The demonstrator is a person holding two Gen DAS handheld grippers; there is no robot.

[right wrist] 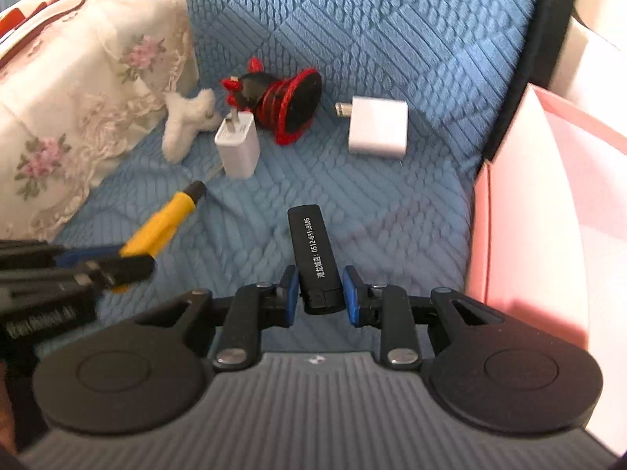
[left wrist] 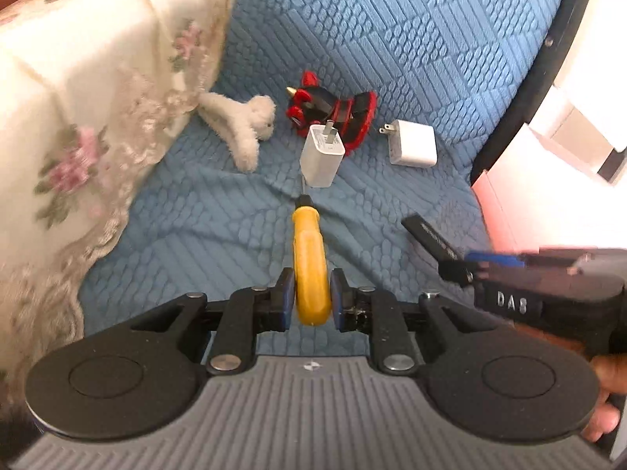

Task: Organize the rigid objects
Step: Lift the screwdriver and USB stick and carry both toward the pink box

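Note:
My left gripper (left wrist: 311,293) is shut on a yellow-handled screwdriver (left wrist: 309,258), whose tip points toward a white plug charger (left wrist: 322,156). My right gripper (right wrist: 320,290) is shut on a black lighter (right wrist: 316,258) with white print, held above the blue quilted cover (right wrist: 392,203). The screwdriver also shows in the right wrist view (right wrist: 160,227), the lighter in the left wrist view (left wrist: 431,241). A second, square white charger (right wrist: 378,127) lies further back, also in the left wrist view (left wrist: 413,143).
A red-and-black knitted toy (right wrist: 286,105) and a white plush toy (left wrist: 243,125) lie behind the chargers. A floral lace cushion (left wrist: 78,117) fills the left. A pink box (right wrist: 548,215) stands at the right past the cover's black edge.

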